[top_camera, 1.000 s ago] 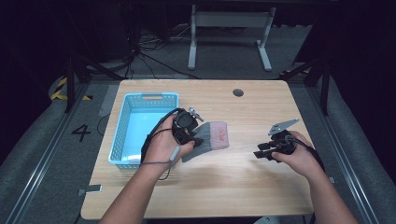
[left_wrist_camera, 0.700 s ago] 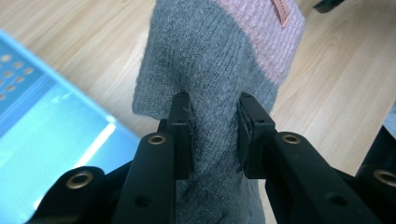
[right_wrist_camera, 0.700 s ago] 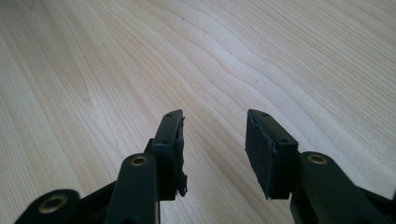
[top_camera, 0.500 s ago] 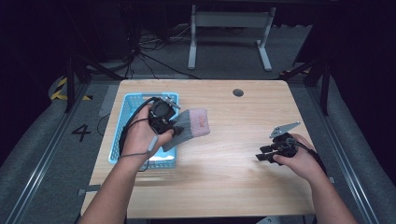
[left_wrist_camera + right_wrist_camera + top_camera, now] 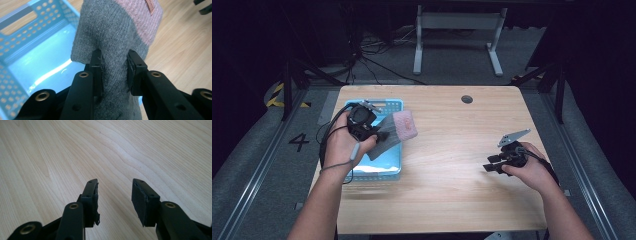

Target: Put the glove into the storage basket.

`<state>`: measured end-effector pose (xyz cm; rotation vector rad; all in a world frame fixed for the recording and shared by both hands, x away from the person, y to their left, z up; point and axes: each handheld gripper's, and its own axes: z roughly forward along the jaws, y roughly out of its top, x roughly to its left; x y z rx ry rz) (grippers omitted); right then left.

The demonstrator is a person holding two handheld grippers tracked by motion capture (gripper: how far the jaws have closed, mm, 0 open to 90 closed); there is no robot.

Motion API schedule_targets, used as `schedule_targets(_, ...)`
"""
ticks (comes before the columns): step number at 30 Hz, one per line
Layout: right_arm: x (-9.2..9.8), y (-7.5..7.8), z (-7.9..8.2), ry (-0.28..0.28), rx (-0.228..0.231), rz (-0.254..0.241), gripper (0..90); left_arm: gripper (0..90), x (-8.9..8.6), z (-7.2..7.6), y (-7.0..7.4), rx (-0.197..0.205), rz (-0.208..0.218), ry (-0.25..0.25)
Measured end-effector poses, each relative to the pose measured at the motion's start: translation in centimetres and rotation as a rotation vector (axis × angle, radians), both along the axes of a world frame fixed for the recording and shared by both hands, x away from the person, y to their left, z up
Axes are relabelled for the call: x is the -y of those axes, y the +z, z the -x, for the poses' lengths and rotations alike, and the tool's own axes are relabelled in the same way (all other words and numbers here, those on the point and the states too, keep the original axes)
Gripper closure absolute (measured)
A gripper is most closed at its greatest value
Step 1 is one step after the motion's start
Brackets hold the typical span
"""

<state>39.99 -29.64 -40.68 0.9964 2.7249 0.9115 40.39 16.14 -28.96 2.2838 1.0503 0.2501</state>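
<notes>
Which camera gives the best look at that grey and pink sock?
The left gripper view: the sock looms close, its knit and pink cuff sharp, pinched between the left gripper's jaws. The high view shows the sock small, over the blue basket's edge. The right gripper view looks at bare table.

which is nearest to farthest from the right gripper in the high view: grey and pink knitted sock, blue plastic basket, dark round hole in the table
1. Grey and pink knitted sock, to its left, in the left gripper.
2. Dark round hole, near the table's far edge; close to the sock's distance.
3. Blue plastic basket, far left.
</notes>
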Motion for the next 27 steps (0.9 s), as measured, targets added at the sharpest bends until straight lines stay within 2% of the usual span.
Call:
schedule_targets(6, -0.4, -0.1, -0.3, 0.01, 0.0, 0.003, 57.6, 70.7, -2.0, 0.1, -0.5, 0.008, 0.013, 0.071)
schedule_targets(10, -0.4, -0.1, -0.2, 0.009, 0.0, 0.003, 57.6, 70.6, -3.3, -0.2, -0.9, -0.005, 0.025, 0.106)
schedule_targets(14, -0.3, -0.1, -0.1, 0.004, -0.001, 0.003, 57.5, 70.6, -4.4, -0.9, -1.3, -0.023, 0.018, 0.134)
schedule_targets(17, -0.2, -0.1, 0.0, 0.0, 0.0, 0.004, 57.5, 70.6, -4.9, -1.5, -1.8, -0.035, 0.01, 0.141)
schedule_targets(21, 0.0, -0.1, 0.2, -0.007, 0.001, 0.004, 57.4, 70.6, -5.2, -2.3, -2.4, -0.057, -0.007, 0.11)
schedule_targets(27, 0.1, -0.3, 0.3, -0.009, -0.001, 0.009, 56.9, 70.5, -5.3, -3.2, -3.4, -0.075, -0.021, 0.107)
